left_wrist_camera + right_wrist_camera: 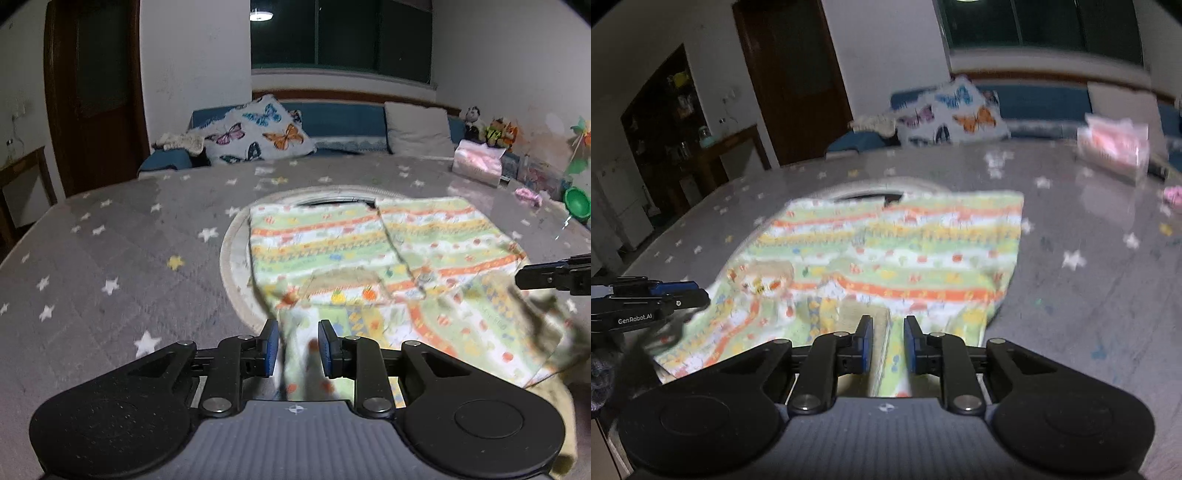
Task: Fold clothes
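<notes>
A child's garment (325, 240) with green, orange and yellow stripes lies spread on the grey star-print table cover (110, 258). Its near edge is lifted toward me. My left gripper (300, 347) is shut on a bunched fold at the garment's near left corner, with cloth filling the gap between the blue pads. My right gripper (888, 343) is shut on a fold of the same garment (905, 236) at its near right edge. Each gripper shows in the other's view: the right gripper (517, 277) at the right side, the left gripper (701, 295) at the left side.
A pale round ring (236, 266) lies on the table under the garment. At the far right are a pink tissue pack (476, 164), a small pink item (530, 195) and a green bowl (578, 208). Behind the table a blue sofa holds a butterfly pillow (258, 131).
</notes>
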Demonstrator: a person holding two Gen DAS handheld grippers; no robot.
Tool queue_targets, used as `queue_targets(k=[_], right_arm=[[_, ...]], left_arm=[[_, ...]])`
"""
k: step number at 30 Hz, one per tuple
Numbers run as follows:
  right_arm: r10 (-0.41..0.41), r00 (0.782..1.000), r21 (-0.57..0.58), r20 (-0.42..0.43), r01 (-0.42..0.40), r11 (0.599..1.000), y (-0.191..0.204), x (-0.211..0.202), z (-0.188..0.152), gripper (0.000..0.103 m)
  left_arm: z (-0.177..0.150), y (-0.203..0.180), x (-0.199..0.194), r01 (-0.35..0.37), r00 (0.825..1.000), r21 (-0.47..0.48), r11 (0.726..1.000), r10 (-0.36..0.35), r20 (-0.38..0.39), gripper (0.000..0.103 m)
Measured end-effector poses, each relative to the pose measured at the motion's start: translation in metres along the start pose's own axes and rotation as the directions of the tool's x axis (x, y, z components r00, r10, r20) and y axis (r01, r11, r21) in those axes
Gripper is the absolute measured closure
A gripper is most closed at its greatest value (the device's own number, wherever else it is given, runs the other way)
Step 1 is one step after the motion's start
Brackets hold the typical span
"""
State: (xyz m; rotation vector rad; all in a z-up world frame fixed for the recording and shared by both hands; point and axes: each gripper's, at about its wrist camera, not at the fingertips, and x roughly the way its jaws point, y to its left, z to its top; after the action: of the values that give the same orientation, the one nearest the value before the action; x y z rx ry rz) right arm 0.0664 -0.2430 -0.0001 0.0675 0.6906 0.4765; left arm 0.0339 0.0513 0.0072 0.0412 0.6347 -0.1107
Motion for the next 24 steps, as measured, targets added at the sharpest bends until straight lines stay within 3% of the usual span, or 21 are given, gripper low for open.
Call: queue_targets(k=[4,5,11,16,21,24], right_arm=[[0.046,0.999,-0.037,0.0,-0.046,0.998,0.01,0.005,0.006,0.064],[0.052,0.999,-0.046,-0.002,-0.052,0.998,0.013,0.008,0.007,0.063],[0.107,0.994,-0.123,-0.013,-0.107,0.987,0.041,0.028,0.013,0.063],[-0.02,0.999,-0.16,-0.039,0.013,0.987,0.04,0.045,0.005,0.067],[-0.05,0.998,-0.144,-0.024,0.046,0.988,0.026,0.029,0.005,0.069],[-0.012,1.0,-0.151,-0.027,0.008,0.988,0.027,0.015,0.002,0.069]], left_arm=[[0.008,-0.014,0.0,0.056,0.998,0.031,0.998,-0.056,0.017,0.077],[0.01,-0.019,0.003,0.068,0.997,0.044,0.997,-0.069,0.016,0.077],[0.011,-0.036,0.026,0.091,0.996,0.086,0.992,-0.089,-0.024,0.078],[0.003,-0.026,0.034,0.078,0.996,0.068,0.995,-0.075,-0.041,0.077],[0.003,-0.025,0.029,0.067,0.997,0.07,0.995,-0.065,-0.035,0.077],[0.003,-0.028,0.02,0.076,0.997,0.076,0.994,-0.075,-0.02,0.077]])
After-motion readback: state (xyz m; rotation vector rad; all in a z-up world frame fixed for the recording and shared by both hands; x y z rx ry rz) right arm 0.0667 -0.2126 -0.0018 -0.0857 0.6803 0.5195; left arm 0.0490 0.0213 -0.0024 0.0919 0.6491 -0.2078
